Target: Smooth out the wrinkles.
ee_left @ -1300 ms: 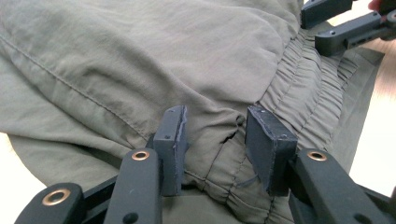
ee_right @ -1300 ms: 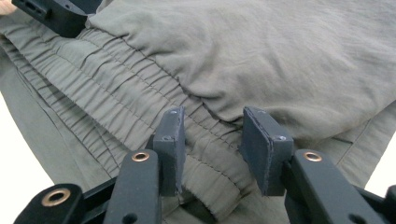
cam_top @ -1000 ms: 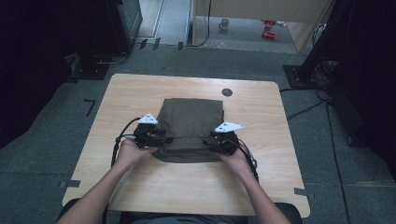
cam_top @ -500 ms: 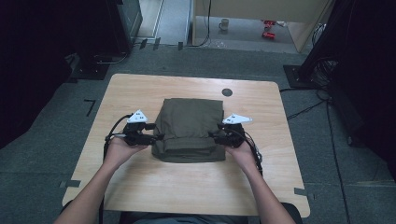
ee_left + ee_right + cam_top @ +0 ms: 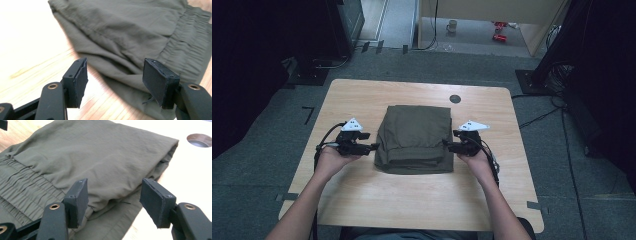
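Both grippers have drawn back off the cloth, jaws just opening: left gripper and right gripper empty beside the folded olive garment, mid-table. Folding looks finished.

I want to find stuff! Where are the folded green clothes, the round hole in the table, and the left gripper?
folded green clothes point(image 5: 414, 137), high view, middle of the top layer.
round hole point(image 5: 455, 99), high view, its dark centre.
left gripper point(image 5: 373, 146), high view, between its fingertips.
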The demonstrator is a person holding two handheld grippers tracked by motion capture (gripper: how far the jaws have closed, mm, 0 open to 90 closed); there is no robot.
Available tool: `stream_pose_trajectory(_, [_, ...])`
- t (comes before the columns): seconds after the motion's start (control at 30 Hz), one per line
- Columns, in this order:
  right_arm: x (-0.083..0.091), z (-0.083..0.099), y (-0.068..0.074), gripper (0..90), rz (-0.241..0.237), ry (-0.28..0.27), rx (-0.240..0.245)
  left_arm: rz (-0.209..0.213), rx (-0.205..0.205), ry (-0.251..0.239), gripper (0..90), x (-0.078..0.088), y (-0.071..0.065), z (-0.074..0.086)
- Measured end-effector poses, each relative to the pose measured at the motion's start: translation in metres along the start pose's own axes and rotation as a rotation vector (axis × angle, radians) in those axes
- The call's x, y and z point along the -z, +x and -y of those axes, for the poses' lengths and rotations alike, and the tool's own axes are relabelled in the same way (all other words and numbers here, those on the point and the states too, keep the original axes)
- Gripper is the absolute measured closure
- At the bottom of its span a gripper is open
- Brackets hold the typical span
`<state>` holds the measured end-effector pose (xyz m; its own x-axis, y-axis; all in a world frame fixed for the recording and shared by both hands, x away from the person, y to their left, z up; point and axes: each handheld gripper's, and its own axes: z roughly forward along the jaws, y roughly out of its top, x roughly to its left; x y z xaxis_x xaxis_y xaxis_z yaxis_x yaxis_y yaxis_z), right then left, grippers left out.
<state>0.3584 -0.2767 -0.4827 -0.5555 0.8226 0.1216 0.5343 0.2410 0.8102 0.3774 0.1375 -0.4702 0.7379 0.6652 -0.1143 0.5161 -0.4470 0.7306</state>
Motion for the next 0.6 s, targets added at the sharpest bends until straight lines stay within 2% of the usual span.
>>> stream_pose_trajectory(0.3, [0.007,0.003,-0.012,37.7,0.020,-0.017,-0.028,-0.014,0.011,0.023,36.9,0.004,0.012,0.010])
stream_pose_trajectory(0.5, [0.010,0.007,-0.020,36.8,0.039,-0.010,-0.015,-0.013,0.014,0.028,36.9,0.006,0.021,0.016])
stream_pose_trajectory(0.6, [0.010,0.009,-0.026,36.9,0.039,-0.007,-0.026,-0.019,0.012,0.028,36.9,0.007,0.025,0.020])
